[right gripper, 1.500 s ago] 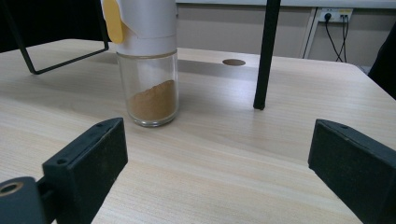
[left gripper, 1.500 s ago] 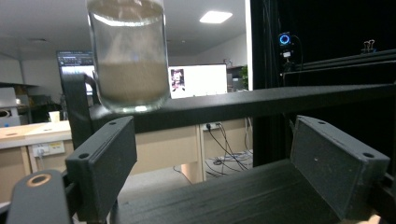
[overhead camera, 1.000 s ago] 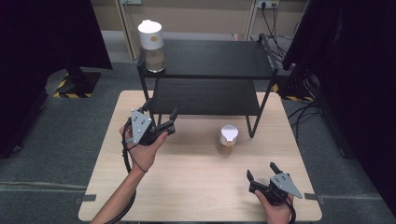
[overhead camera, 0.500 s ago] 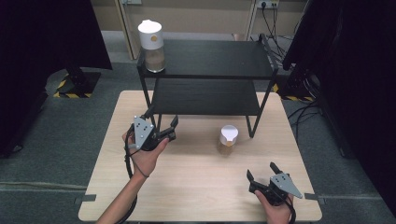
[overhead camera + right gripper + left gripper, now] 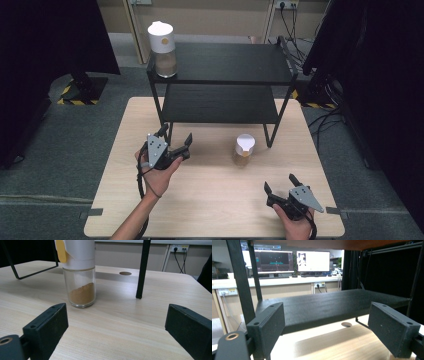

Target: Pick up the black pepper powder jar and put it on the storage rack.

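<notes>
Jar [image 5: 79, 275] bears no readable label; left gripper [image 5: 175, 139] and right gripper [image 5: 281, 182] gape empty.

This looks like a lab or office test room. Behind the wooden surface [image 5: 210, 200] a long counter [image 5: 287, 281] carries two lit monitors [image 5: 313, 261], wall sockets [image 5: 319, 285] sit beneath it with cables plugged in, black curtains [image 5: 50, 45] flank the grey carpeted floor [image 5: 70, 150], and hazard-striped tape [image 5: 67, 92] marks a stand's foot.

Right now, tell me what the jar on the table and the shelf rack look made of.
Jar on the table: clear glossy glass or plastic, brown powder showing through; white cap, probably plastic. Shelf rack: thin black legs, likely painted metal; matte, faintly textured black boards, material unclear.
</notes>
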`<state>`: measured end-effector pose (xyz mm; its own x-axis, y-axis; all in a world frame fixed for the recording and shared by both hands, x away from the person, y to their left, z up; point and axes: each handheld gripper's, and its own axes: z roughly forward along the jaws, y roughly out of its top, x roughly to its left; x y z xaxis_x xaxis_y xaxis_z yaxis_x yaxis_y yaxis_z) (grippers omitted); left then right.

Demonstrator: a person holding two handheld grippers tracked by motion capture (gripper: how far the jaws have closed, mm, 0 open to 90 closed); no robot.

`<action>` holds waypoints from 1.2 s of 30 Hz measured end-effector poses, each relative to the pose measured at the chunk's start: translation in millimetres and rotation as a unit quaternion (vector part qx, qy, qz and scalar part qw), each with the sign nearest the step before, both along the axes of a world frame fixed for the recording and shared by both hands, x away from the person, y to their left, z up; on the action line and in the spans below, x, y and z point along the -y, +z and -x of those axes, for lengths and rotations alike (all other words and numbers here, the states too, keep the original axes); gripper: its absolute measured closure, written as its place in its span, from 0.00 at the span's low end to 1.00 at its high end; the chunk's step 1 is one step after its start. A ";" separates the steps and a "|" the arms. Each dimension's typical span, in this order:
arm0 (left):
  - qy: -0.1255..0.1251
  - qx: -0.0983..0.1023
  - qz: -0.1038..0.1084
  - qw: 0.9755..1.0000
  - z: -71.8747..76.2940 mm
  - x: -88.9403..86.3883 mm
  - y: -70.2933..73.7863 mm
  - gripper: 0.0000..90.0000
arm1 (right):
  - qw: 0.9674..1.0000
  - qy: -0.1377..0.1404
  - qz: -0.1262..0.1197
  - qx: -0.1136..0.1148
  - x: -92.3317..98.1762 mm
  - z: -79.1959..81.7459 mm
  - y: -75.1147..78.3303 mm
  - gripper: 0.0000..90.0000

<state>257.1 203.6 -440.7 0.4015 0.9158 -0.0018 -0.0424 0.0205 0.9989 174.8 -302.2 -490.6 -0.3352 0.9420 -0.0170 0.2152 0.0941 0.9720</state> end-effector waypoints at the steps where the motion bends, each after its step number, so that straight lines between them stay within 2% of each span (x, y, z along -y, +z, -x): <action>1: 0.000 -0.002 -0.001 1.000 0.2 0.4 -2.0 0.16 | 1.000 0.000 0.000 0.000 0.0 0.0 0.0 0.06; 16: -0.001 -0.039 -0.003 0.999 4.9 -3.0 -32.6 0.15 | 1.000 0.000 0.001 0.000 -0.1 0.0 0.1 0.06; 19: -0.002 -0.053 -0.002 0.999 4.4 -4.3 -39.6 0.15 | 1.000 0.000 0.000 0.001 0.1 0.1 -0.2 0.06; 25: 0.006 -0.068 -0.012 0.998 5.5 -4.3 -57.7 0.15 | 1.000 0.001 0.000 0.000 0.6 -0.1 -0.1 0.06; 27: 0.014 -0.072 -0.009 0.997 7.4 -3.7 -64.1 0.14 | 1.000 0.002 -0.001 0.000 0.8 0.1 -0.2 0.06; 32: 0.014 -0.091 -0.022 0.996 6.8 -2.4 -71.1 0.14 | 1.000 0.004 -0.001 0.000 1.7 -0.6 -0.1 0.05; 36: 0.014 -0.087 -0.027 0.996 7.9 -1.1 -72.1 0.14 | 1.000 0.004 -0.001 0.001 1.5 0.0 -0.4 0.05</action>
